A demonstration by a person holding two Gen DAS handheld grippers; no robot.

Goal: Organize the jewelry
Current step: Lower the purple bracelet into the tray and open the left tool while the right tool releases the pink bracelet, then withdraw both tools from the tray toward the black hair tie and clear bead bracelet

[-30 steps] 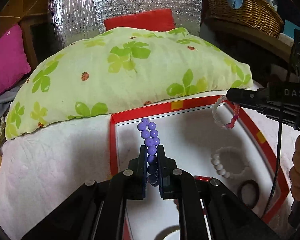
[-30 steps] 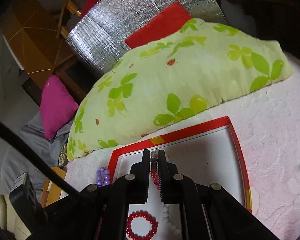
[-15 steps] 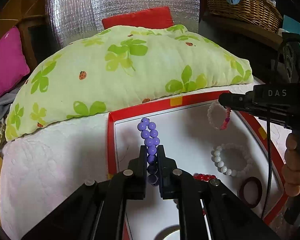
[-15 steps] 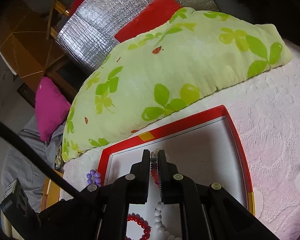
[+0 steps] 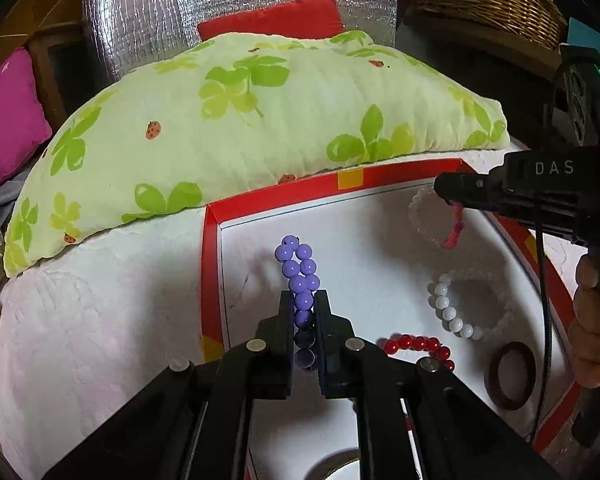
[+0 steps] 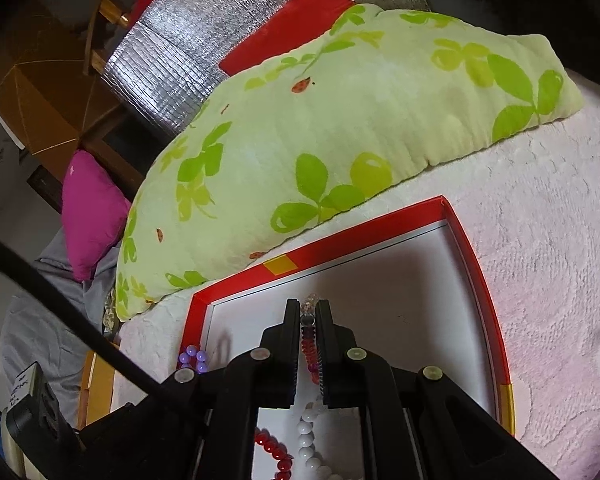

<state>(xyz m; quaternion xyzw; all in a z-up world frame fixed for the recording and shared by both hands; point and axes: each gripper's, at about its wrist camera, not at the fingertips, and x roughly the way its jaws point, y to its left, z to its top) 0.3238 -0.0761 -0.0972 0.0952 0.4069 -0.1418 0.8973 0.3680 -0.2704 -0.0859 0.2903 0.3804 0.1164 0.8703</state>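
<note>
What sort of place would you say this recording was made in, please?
Probably a home, likely a bedroom or living room: a leaf-print pillow lies on a soft white blanket, with a pink cushion and a wicker basket behind.

White textured bedspread (image 5: pixel 100 320) carries red-rimmed tray (image 5: pixel 210 280), green leaf-print pillow (image 5: pixel 260 120) behind it.

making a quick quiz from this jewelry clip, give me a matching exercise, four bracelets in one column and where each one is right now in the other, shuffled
Things:
1. purple bead bracelet
2. clear and pink bracelet
3. white bead bracelet
4. dark red ring bracelet

Places:
A. lying in the red-rimmed tray, nearest its right rim
B. clamped in the left gripper
C. lying in the tray beside the red bead bracelet
D. hanging from the right gripper

Pairs: 1-B, 2-D, 3-C, 4-A
</note>
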